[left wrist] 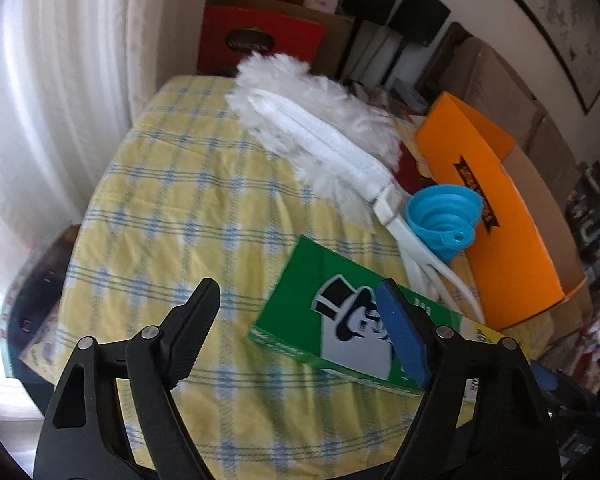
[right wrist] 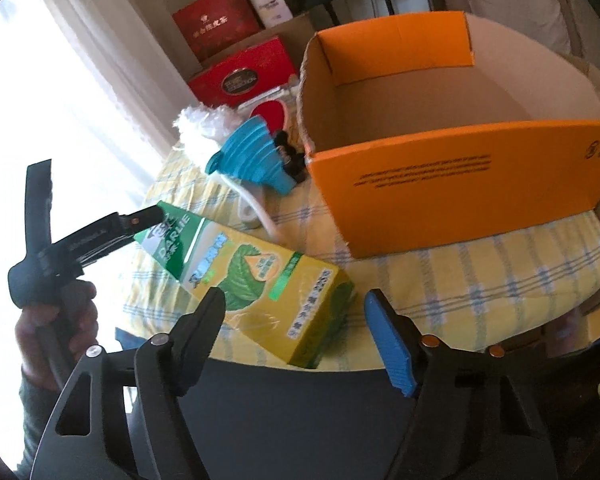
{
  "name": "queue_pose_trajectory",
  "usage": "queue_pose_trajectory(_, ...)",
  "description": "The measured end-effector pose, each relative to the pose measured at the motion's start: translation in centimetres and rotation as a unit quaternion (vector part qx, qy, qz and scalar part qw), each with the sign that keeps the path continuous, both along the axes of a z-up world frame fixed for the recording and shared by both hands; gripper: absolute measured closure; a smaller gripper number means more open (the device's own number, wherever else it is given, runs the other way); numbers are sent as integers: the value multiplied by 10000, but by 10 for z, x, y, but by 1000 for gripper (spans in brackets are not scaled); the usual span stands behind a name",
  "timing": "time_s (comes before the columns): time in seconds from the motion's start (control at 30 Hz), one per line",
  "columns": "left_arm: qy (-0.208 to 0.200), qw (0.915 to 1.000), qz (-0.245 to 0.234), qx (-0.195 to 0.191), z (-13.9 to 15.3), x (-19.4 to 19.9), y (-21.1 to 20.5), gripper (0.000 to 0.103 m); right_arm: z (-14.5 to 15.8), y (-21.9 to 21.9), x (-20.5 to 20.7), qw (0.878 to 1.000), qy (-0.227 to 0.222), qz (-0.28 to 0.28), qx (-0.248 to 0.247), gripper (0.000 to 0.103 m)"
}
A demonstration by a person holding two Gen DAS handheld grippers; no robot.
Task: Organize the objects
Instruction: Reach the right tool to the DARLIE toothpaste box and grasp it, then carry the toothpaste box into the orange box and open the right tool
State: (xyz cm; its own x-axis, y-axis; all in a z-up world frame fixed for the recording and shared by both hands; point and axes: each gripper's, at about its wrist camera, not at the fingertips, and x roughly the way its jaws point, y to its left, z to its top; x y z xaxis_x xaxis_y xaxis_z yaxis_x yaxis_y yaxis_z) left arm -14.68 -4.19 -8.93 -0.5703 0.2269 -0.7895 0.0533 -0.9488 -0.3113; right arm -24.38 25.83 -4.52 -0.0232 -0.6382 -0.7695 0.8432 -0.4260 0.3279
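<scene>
A green and yellow toothpaste box (left wrist: 332,316) lies on the yellow checked tablecloth (left wrist: 172,216); it also shows in the right wrist view (right wrist: 256,276). My left gripper (left wrist: 296,312) is open, its blue pad over the box's near end. My right gripper (right wrist: 294,318) is open, just short of the box's yellow end. A blue collapsible funnel (left wrist: 446,216) lies beside a white fluffy duster (left wrist: 320,120). An open orange cardboard box (right wrist: 440,140) stands empty at the right. The left gripper also shows in the right wrist view (right wrist: 148,216), touching the box's green end.
Red gift boxes (right wrist: 244,72) and cardboard boxes stand behind the table. A white curtain (left wrist: 60,100) hangs at the left. A small black object (right wrist: 290,156) sits between the funnel and the orange box. The table's front edge (right wrist: 260,362) runs close to my right gripper.
</scene>
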Motion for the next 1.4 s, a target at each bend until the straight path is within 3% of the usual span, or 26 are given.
queue_pose_trajectory(0.07, 9, 9999, -86, 101, 0, 0, 2, 35, -2, -5, 4, 9999, 52, 78, 86, 37)
queue_pose_trajectory(0.4, 89, 9999, -19, 67, 14, 14, 5, 36, 3, -6, 9, 9993, 338, 134, 133, 42)
queue_pose_trajectory(0.63, 404, 9992, 20, -23, 58, 36, 13, 36, 27, 2, 13, 9986, 493, 178, -59, 42)
queue_pose_trajectory(0.87, 800, 9966, -17, -180, 110, 37, 35, 36, 70, 20, 9, 9964, 726, 54, -428, 42)
queue_pose_trajectory(1.07, 1076, 9935, -188, -309, 144, 14, 66, 35, 96, 28, -16, 9937, 900, -174, -649, 42)
queue_pose_trajectory(1.4, 1255, 9873, -743, -632, 176, -61, 134, 35, 107, 21, -91, 9918, 876, -709, -601, 42)
